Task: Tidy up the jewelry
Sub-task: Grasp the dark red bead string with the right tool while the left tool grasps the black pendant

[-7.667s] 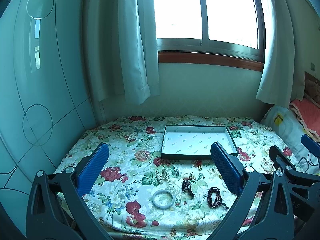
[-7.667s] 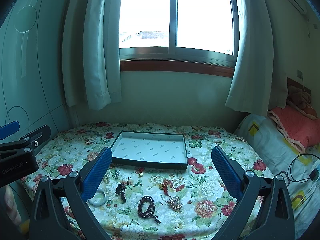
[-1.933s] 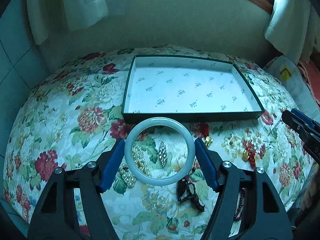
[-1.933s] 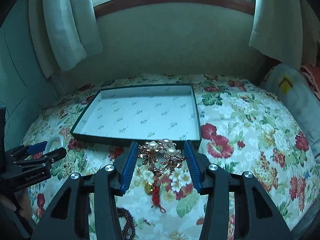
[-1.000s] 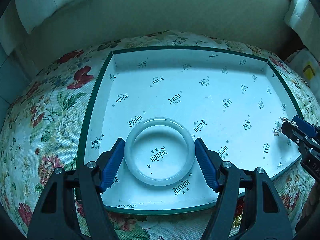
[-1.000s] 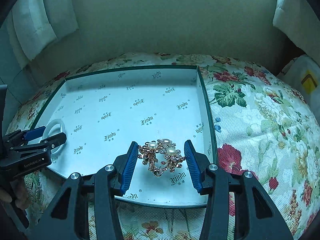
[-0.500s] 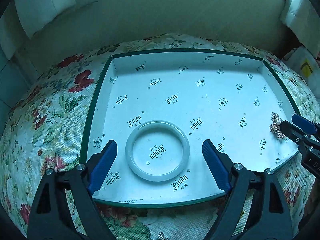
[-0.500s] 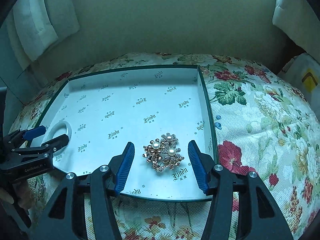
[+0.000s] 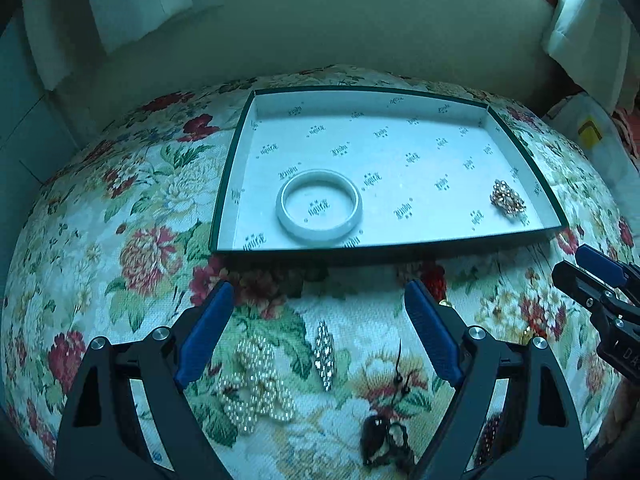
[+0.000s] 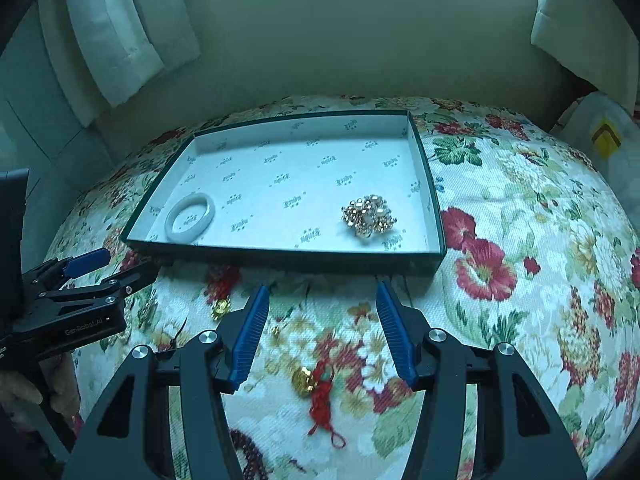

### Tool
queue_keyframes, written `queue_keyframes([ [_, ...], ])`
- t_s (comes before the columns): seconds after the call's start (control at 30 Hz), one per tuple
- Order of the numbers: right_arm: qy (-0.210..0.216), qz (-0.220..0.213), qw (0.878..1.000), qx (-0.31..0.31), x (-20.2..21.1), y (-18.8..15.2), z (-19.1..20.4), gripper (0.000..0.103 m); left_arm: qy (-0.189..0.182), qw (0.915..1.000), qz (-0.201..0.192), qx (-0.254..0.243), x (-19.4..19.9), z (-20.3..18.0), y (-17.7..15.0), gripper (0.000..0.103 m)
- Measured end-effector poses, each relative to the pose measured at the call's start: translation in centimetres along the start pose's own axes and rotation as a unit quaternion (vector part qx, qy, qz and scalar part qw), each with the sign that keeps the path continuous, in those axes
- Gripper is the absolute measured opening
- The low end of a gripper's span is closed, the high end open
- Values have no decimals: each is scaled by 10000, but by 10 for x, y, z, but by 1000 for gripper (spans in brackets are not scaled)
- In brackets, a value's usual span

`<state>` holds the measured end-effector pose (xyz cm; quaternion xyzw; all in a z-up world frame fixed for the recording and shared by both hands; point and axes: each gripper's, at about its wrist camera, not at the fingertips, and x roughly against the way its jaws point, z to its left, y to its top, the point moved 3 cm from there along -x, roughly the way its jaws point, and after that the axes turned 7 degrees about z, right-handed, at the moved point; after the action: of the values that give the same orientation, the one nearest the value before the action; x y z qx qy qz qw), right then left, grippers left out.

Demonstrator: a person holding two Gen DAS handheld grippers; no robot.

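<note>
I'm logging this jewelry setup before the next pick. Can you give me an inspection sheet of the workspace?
Surface: floral bedspread.
Job's things: white bangle and gold brooch lie apart in the box; pearl piece, red-tasselled charm and dark beads lie on the spread.
Clutter: nothing seen.
Grippers: left claw and right claw open, nothing between them.
Cables: nothing seen.
Surroundings: curtains, wall, pillow.

A bed (image 9: pixel 132 216) under a floral cover carries a green-edged tray (image 9: pixel 224 184), and nearer the camera loose pieces — a pearl bracelet (image 9: pixel 256 384), a rhinestone clip (image 9: pixel 324 354), a red knotted charm (image 10: pixel 322 400).
</note>
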<state>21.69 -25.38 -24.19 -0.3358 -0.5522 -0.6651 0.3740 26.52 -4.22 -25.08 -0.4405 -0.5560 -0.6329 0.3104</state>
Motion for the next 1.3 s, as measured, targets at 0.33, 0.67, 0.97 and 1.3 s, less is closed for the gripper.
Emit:
queue_keyframes([
  [0.33, 125, 358, 9993, 35, 13, -64, 20, 56, 74, 9997, 155, 169, 24, 8, -57, 87],
  [0.67, 231, 699, 9971, 185, 6, -107, 42, 56, 141, 9992, 310, 186, 26, 8, -97, 87],
  [0.97, 203, 764, 9966, 237, 1, -112, 50, 57, 169, 9991, 348, 192, 26, 8, -106, 87],
  [1.3, -140, 717, 9951, 670, -5, -113, 62, 62, 181, 9988, 410, 211, 23, 11, -107, 87],
])
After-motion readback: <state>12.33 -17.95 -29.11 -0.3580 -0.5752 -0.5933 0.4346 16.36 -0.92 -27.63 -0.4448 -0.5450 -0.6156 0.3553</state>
